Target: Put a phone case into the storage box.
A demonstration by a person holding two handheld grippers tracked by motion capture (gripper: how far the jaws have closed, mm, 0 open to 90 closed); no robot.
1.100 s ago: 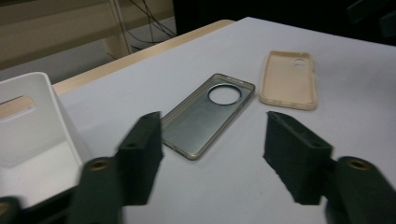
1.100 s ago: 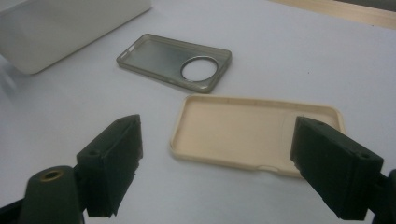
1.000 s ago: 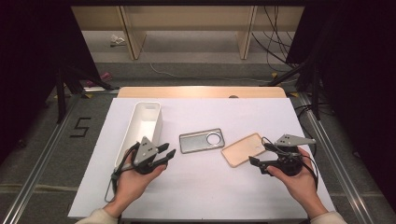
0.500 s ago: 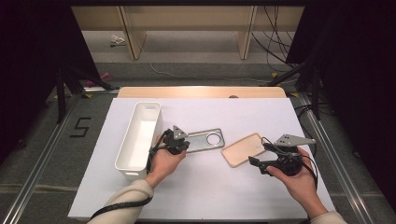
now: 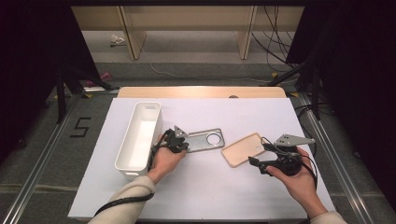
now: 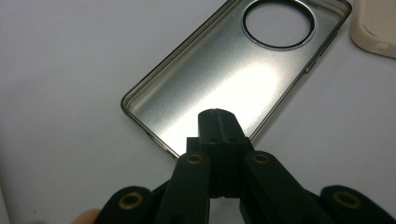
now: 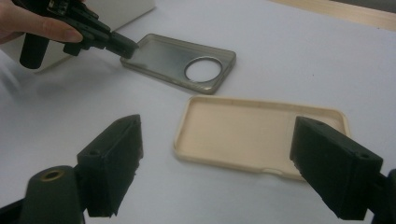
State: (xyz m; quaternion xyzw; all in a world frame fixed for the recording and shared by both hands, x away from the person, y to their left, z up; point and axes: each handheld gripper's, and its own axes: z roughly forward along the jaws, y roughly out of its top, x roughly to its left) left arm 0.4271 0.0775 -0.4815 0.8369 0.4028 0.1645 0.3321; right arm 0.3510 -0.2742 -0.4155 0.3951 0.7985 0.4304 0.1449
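Left gripper [image 6: 218, 122] jaws pressed together over the near end of the grey phone case [image 6: 233, 70], just closed, nothing visibly between; right gripper [image 7: 215, 163] jaws wide apart before the beige case [image 7: 254, 135]; both cases flat on the white table [image 5: 210, 186].

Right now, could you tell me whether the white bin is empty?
Empty: the high view shows bare white floor inside the white bin.

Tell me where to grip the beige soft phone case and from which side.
Take the beige soft phone case by its raised rim on the long edge facing the right claw. It lies flat, hollow side up, so one jaw can go inside the wall and one outside. That claw stands open before it.
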